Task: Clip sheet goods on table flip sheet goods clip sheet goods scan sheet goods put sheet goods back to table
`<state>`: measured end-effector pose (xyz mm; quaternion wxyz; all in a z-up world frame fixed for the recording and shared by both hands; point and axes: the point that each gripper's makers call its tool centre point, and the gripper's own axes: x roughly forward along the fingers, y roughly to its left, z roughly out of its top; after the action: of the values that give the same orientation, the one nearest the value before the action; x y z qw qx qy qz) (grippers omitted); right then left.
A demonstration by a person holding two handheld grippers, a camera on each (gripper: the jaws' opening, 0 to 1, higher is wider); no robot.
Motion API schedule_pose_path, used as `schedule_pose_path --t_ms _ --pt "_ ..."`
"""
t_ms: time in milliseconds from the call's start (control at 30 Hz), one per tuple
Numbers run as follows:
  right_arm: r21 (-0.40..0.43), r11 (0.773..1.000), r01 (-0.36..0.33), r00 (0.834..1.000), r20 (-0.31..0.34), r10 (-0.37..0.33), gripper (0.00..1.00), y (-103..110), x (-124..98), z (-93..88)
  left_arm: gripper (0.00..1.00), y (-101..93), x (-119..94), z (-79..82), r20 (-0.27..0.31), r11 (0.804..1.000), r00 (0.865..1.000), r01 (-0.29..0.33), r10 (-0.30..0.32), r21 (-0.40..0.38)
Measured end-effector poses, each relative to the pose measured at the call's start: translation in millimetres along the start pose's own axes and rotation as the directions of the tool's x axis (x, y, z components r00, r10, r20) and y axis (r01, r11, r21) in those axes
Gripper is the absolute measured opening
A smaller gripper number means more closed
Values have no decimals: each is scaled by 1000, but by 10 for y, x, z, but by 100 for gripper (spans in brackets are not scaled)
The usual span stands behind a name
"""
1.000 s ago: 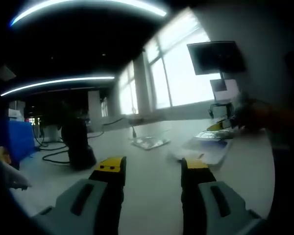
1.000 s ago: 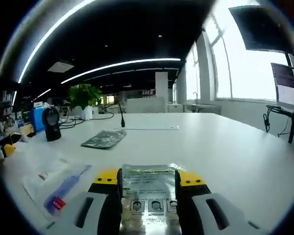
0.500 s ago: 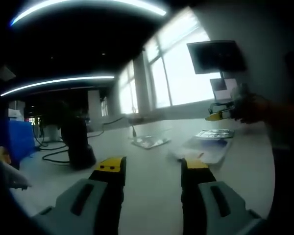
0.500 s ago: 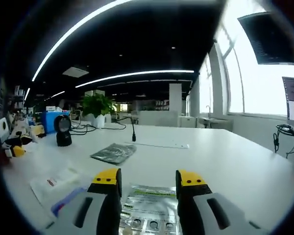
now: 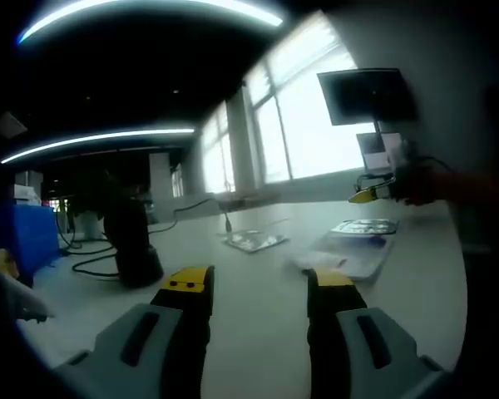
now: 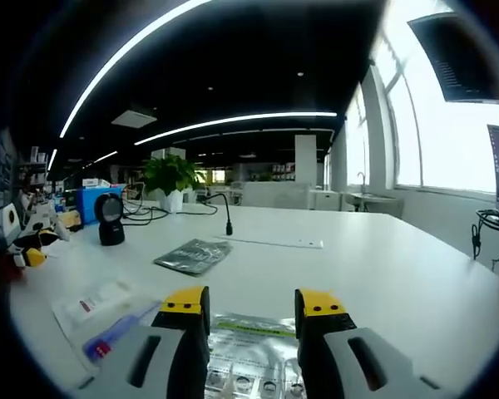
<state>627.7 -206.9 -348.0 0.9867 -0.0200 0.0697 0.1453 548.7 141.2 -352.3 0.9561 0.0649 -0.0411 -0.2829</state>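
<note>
A silver sheet with printed label [image 6: 249,353] lies flat on the white table [image 6: 382,274], below and between the jaws of my right gripper [image 6: 249,304]. That gripper is open, hovers just above the sheet and holds nothing. The same sheet [image 5: 364,226] appears far right in the left gripper view, with the right gripper [image 5: 374,195] raised above it. My left gripper [image 5: 259,281] is open over bare table. A second, darker foil sheet [image 6: 193,253] [image 5: 254,241] rests further out. A black scanner [image 6: 110,220] [image 5: 133,241] stands on the table.
A clear pouch with a blue item [image 6: 108,316] [image 5: 349,258] lies beside the silver sheet. A gooseneck microphone [image 6: 227,216], a potted plant [image 6: 170,179], a blue box [image 6: 87,204] and cables sit toward the far side. A monitor [image 5: 366,96] stands at the window.
My right gripper has risen off the silver sheet, which stays flat on the table. The left gripper has not moved.
</note>
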Motion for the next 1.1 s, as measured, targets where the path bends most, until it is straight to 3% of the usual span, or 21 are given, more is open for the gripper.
schedule_pose_path --t_ms 500,833,1100 --pt "-17 999 -51 998 -40 50 35 -330 65 41 37 -6 3 -4 -2 1000 1000 1 -1 2" --pt "-73 993 -94 990 -109 86 34 -489 12 -44 37 -1 6 -3 -2 1000 1000 -3 3 2" --pt "-85 989 -122 981 -161 108 27 -565 44 -134 37 12 5 -7 -3 1000 1000 -9 9 2"
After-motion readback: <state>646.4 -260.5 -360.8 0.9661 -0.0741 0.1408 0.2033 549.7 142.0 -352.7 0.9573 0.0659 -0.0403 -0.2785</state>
